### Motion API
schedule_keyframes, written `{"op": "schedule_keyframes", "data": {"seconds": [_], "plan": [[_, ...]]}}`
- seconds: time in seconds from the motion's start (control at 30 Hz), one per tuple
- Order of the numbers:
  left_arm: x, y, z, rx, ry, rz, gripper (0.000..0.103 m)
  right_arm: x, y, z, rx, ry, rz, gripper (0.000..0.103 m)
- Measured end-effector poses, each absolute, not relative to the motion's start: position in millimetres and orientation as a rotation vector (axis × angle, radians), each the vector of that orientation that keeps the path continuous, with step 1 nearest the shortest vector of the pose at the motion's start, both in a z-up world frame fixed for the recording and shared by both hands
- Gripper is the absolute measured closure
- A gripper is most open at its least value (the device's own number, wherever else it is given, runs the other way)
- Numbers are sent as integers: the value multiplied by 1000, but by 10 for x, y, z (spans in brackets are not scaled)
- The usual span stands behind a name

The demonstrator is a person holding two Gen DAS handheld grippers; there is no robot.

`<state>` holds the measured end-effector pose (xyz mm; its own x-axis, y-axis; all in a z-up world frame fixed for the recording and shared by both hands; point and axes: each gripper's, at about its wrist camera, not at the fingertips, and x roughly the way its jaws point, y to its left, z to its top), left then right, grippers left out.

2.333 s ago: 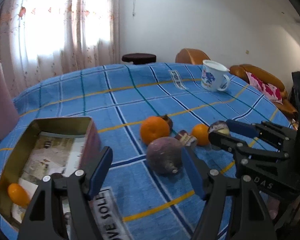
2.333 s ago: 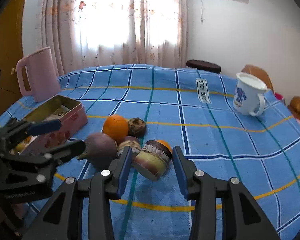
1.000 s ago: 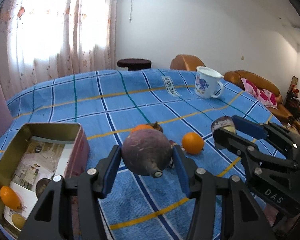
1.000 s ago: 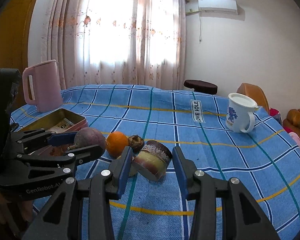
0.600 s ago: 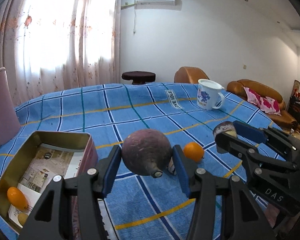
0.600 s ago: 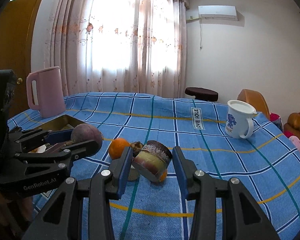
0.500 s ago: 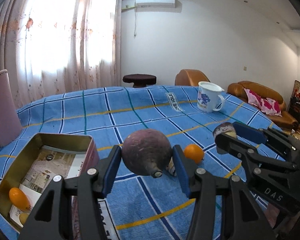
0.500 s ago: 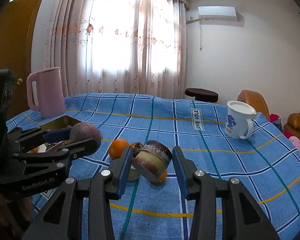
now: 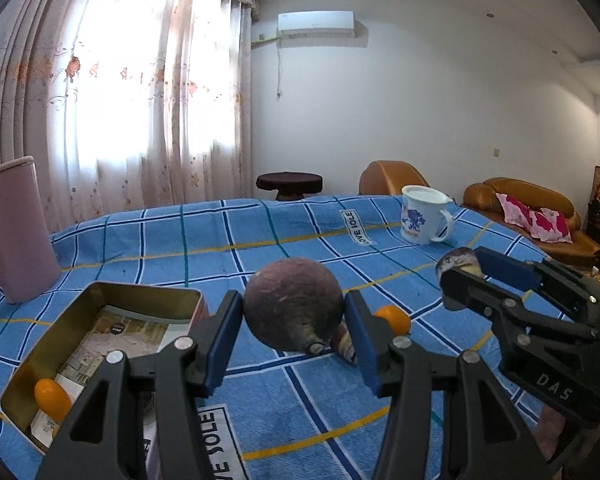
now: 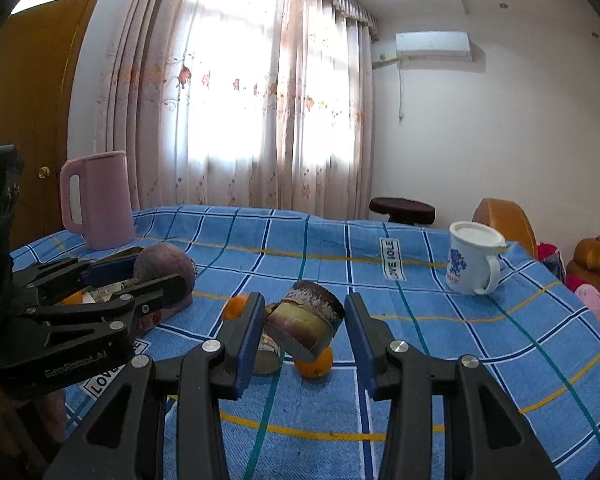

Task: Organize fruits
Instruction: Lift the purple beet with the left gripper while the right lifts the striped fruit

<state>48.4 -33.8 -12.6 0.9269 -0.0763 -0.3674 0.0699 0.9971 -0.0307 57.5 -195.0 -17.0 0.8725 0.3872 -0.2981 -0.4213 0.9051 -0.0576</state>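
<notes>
Left gripper: clamped on a round purple fruit, both blue pads pressed against its sides, jaws partly apart to the fruit's width.
Purple fruit: held clear of the tablecloth, stem end turned toward the camera and downward, just right of the open tin's near corner in the left wrist view.
Right gripper: pinching a cut, cylindrical fruit piece, pads on its two sides, jaws narrower than the left pair.
Cut piece: tilted, dark mottled rind on top, pale greenish-yellow flesh and purple skin below, lifted above the cloth.
Open tin: at the left on the cloth, lined with printed paper, one small orange fruit in its near corner.
Loose fruit on the cloth: an orange beneath the cut piece, a second orange partly hidden behind the right gripper's left finger, some brownish piece behind that finger too unclear to name.
Pink jug: upright at the far left edge, beyond the tin.
White mug: upright at the far right, well apart from the fruit.
</notes>
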Motion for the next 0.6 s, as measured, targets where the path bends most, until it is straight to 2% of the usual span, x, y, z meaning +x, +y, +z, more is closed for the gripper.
{"op": "schedule_keyframes", "data": {"seconds": [0.6], "plan": [[456,-122,-126,-65,390,-55,49,659,-1688,-178,-181,303,443,60]]}}
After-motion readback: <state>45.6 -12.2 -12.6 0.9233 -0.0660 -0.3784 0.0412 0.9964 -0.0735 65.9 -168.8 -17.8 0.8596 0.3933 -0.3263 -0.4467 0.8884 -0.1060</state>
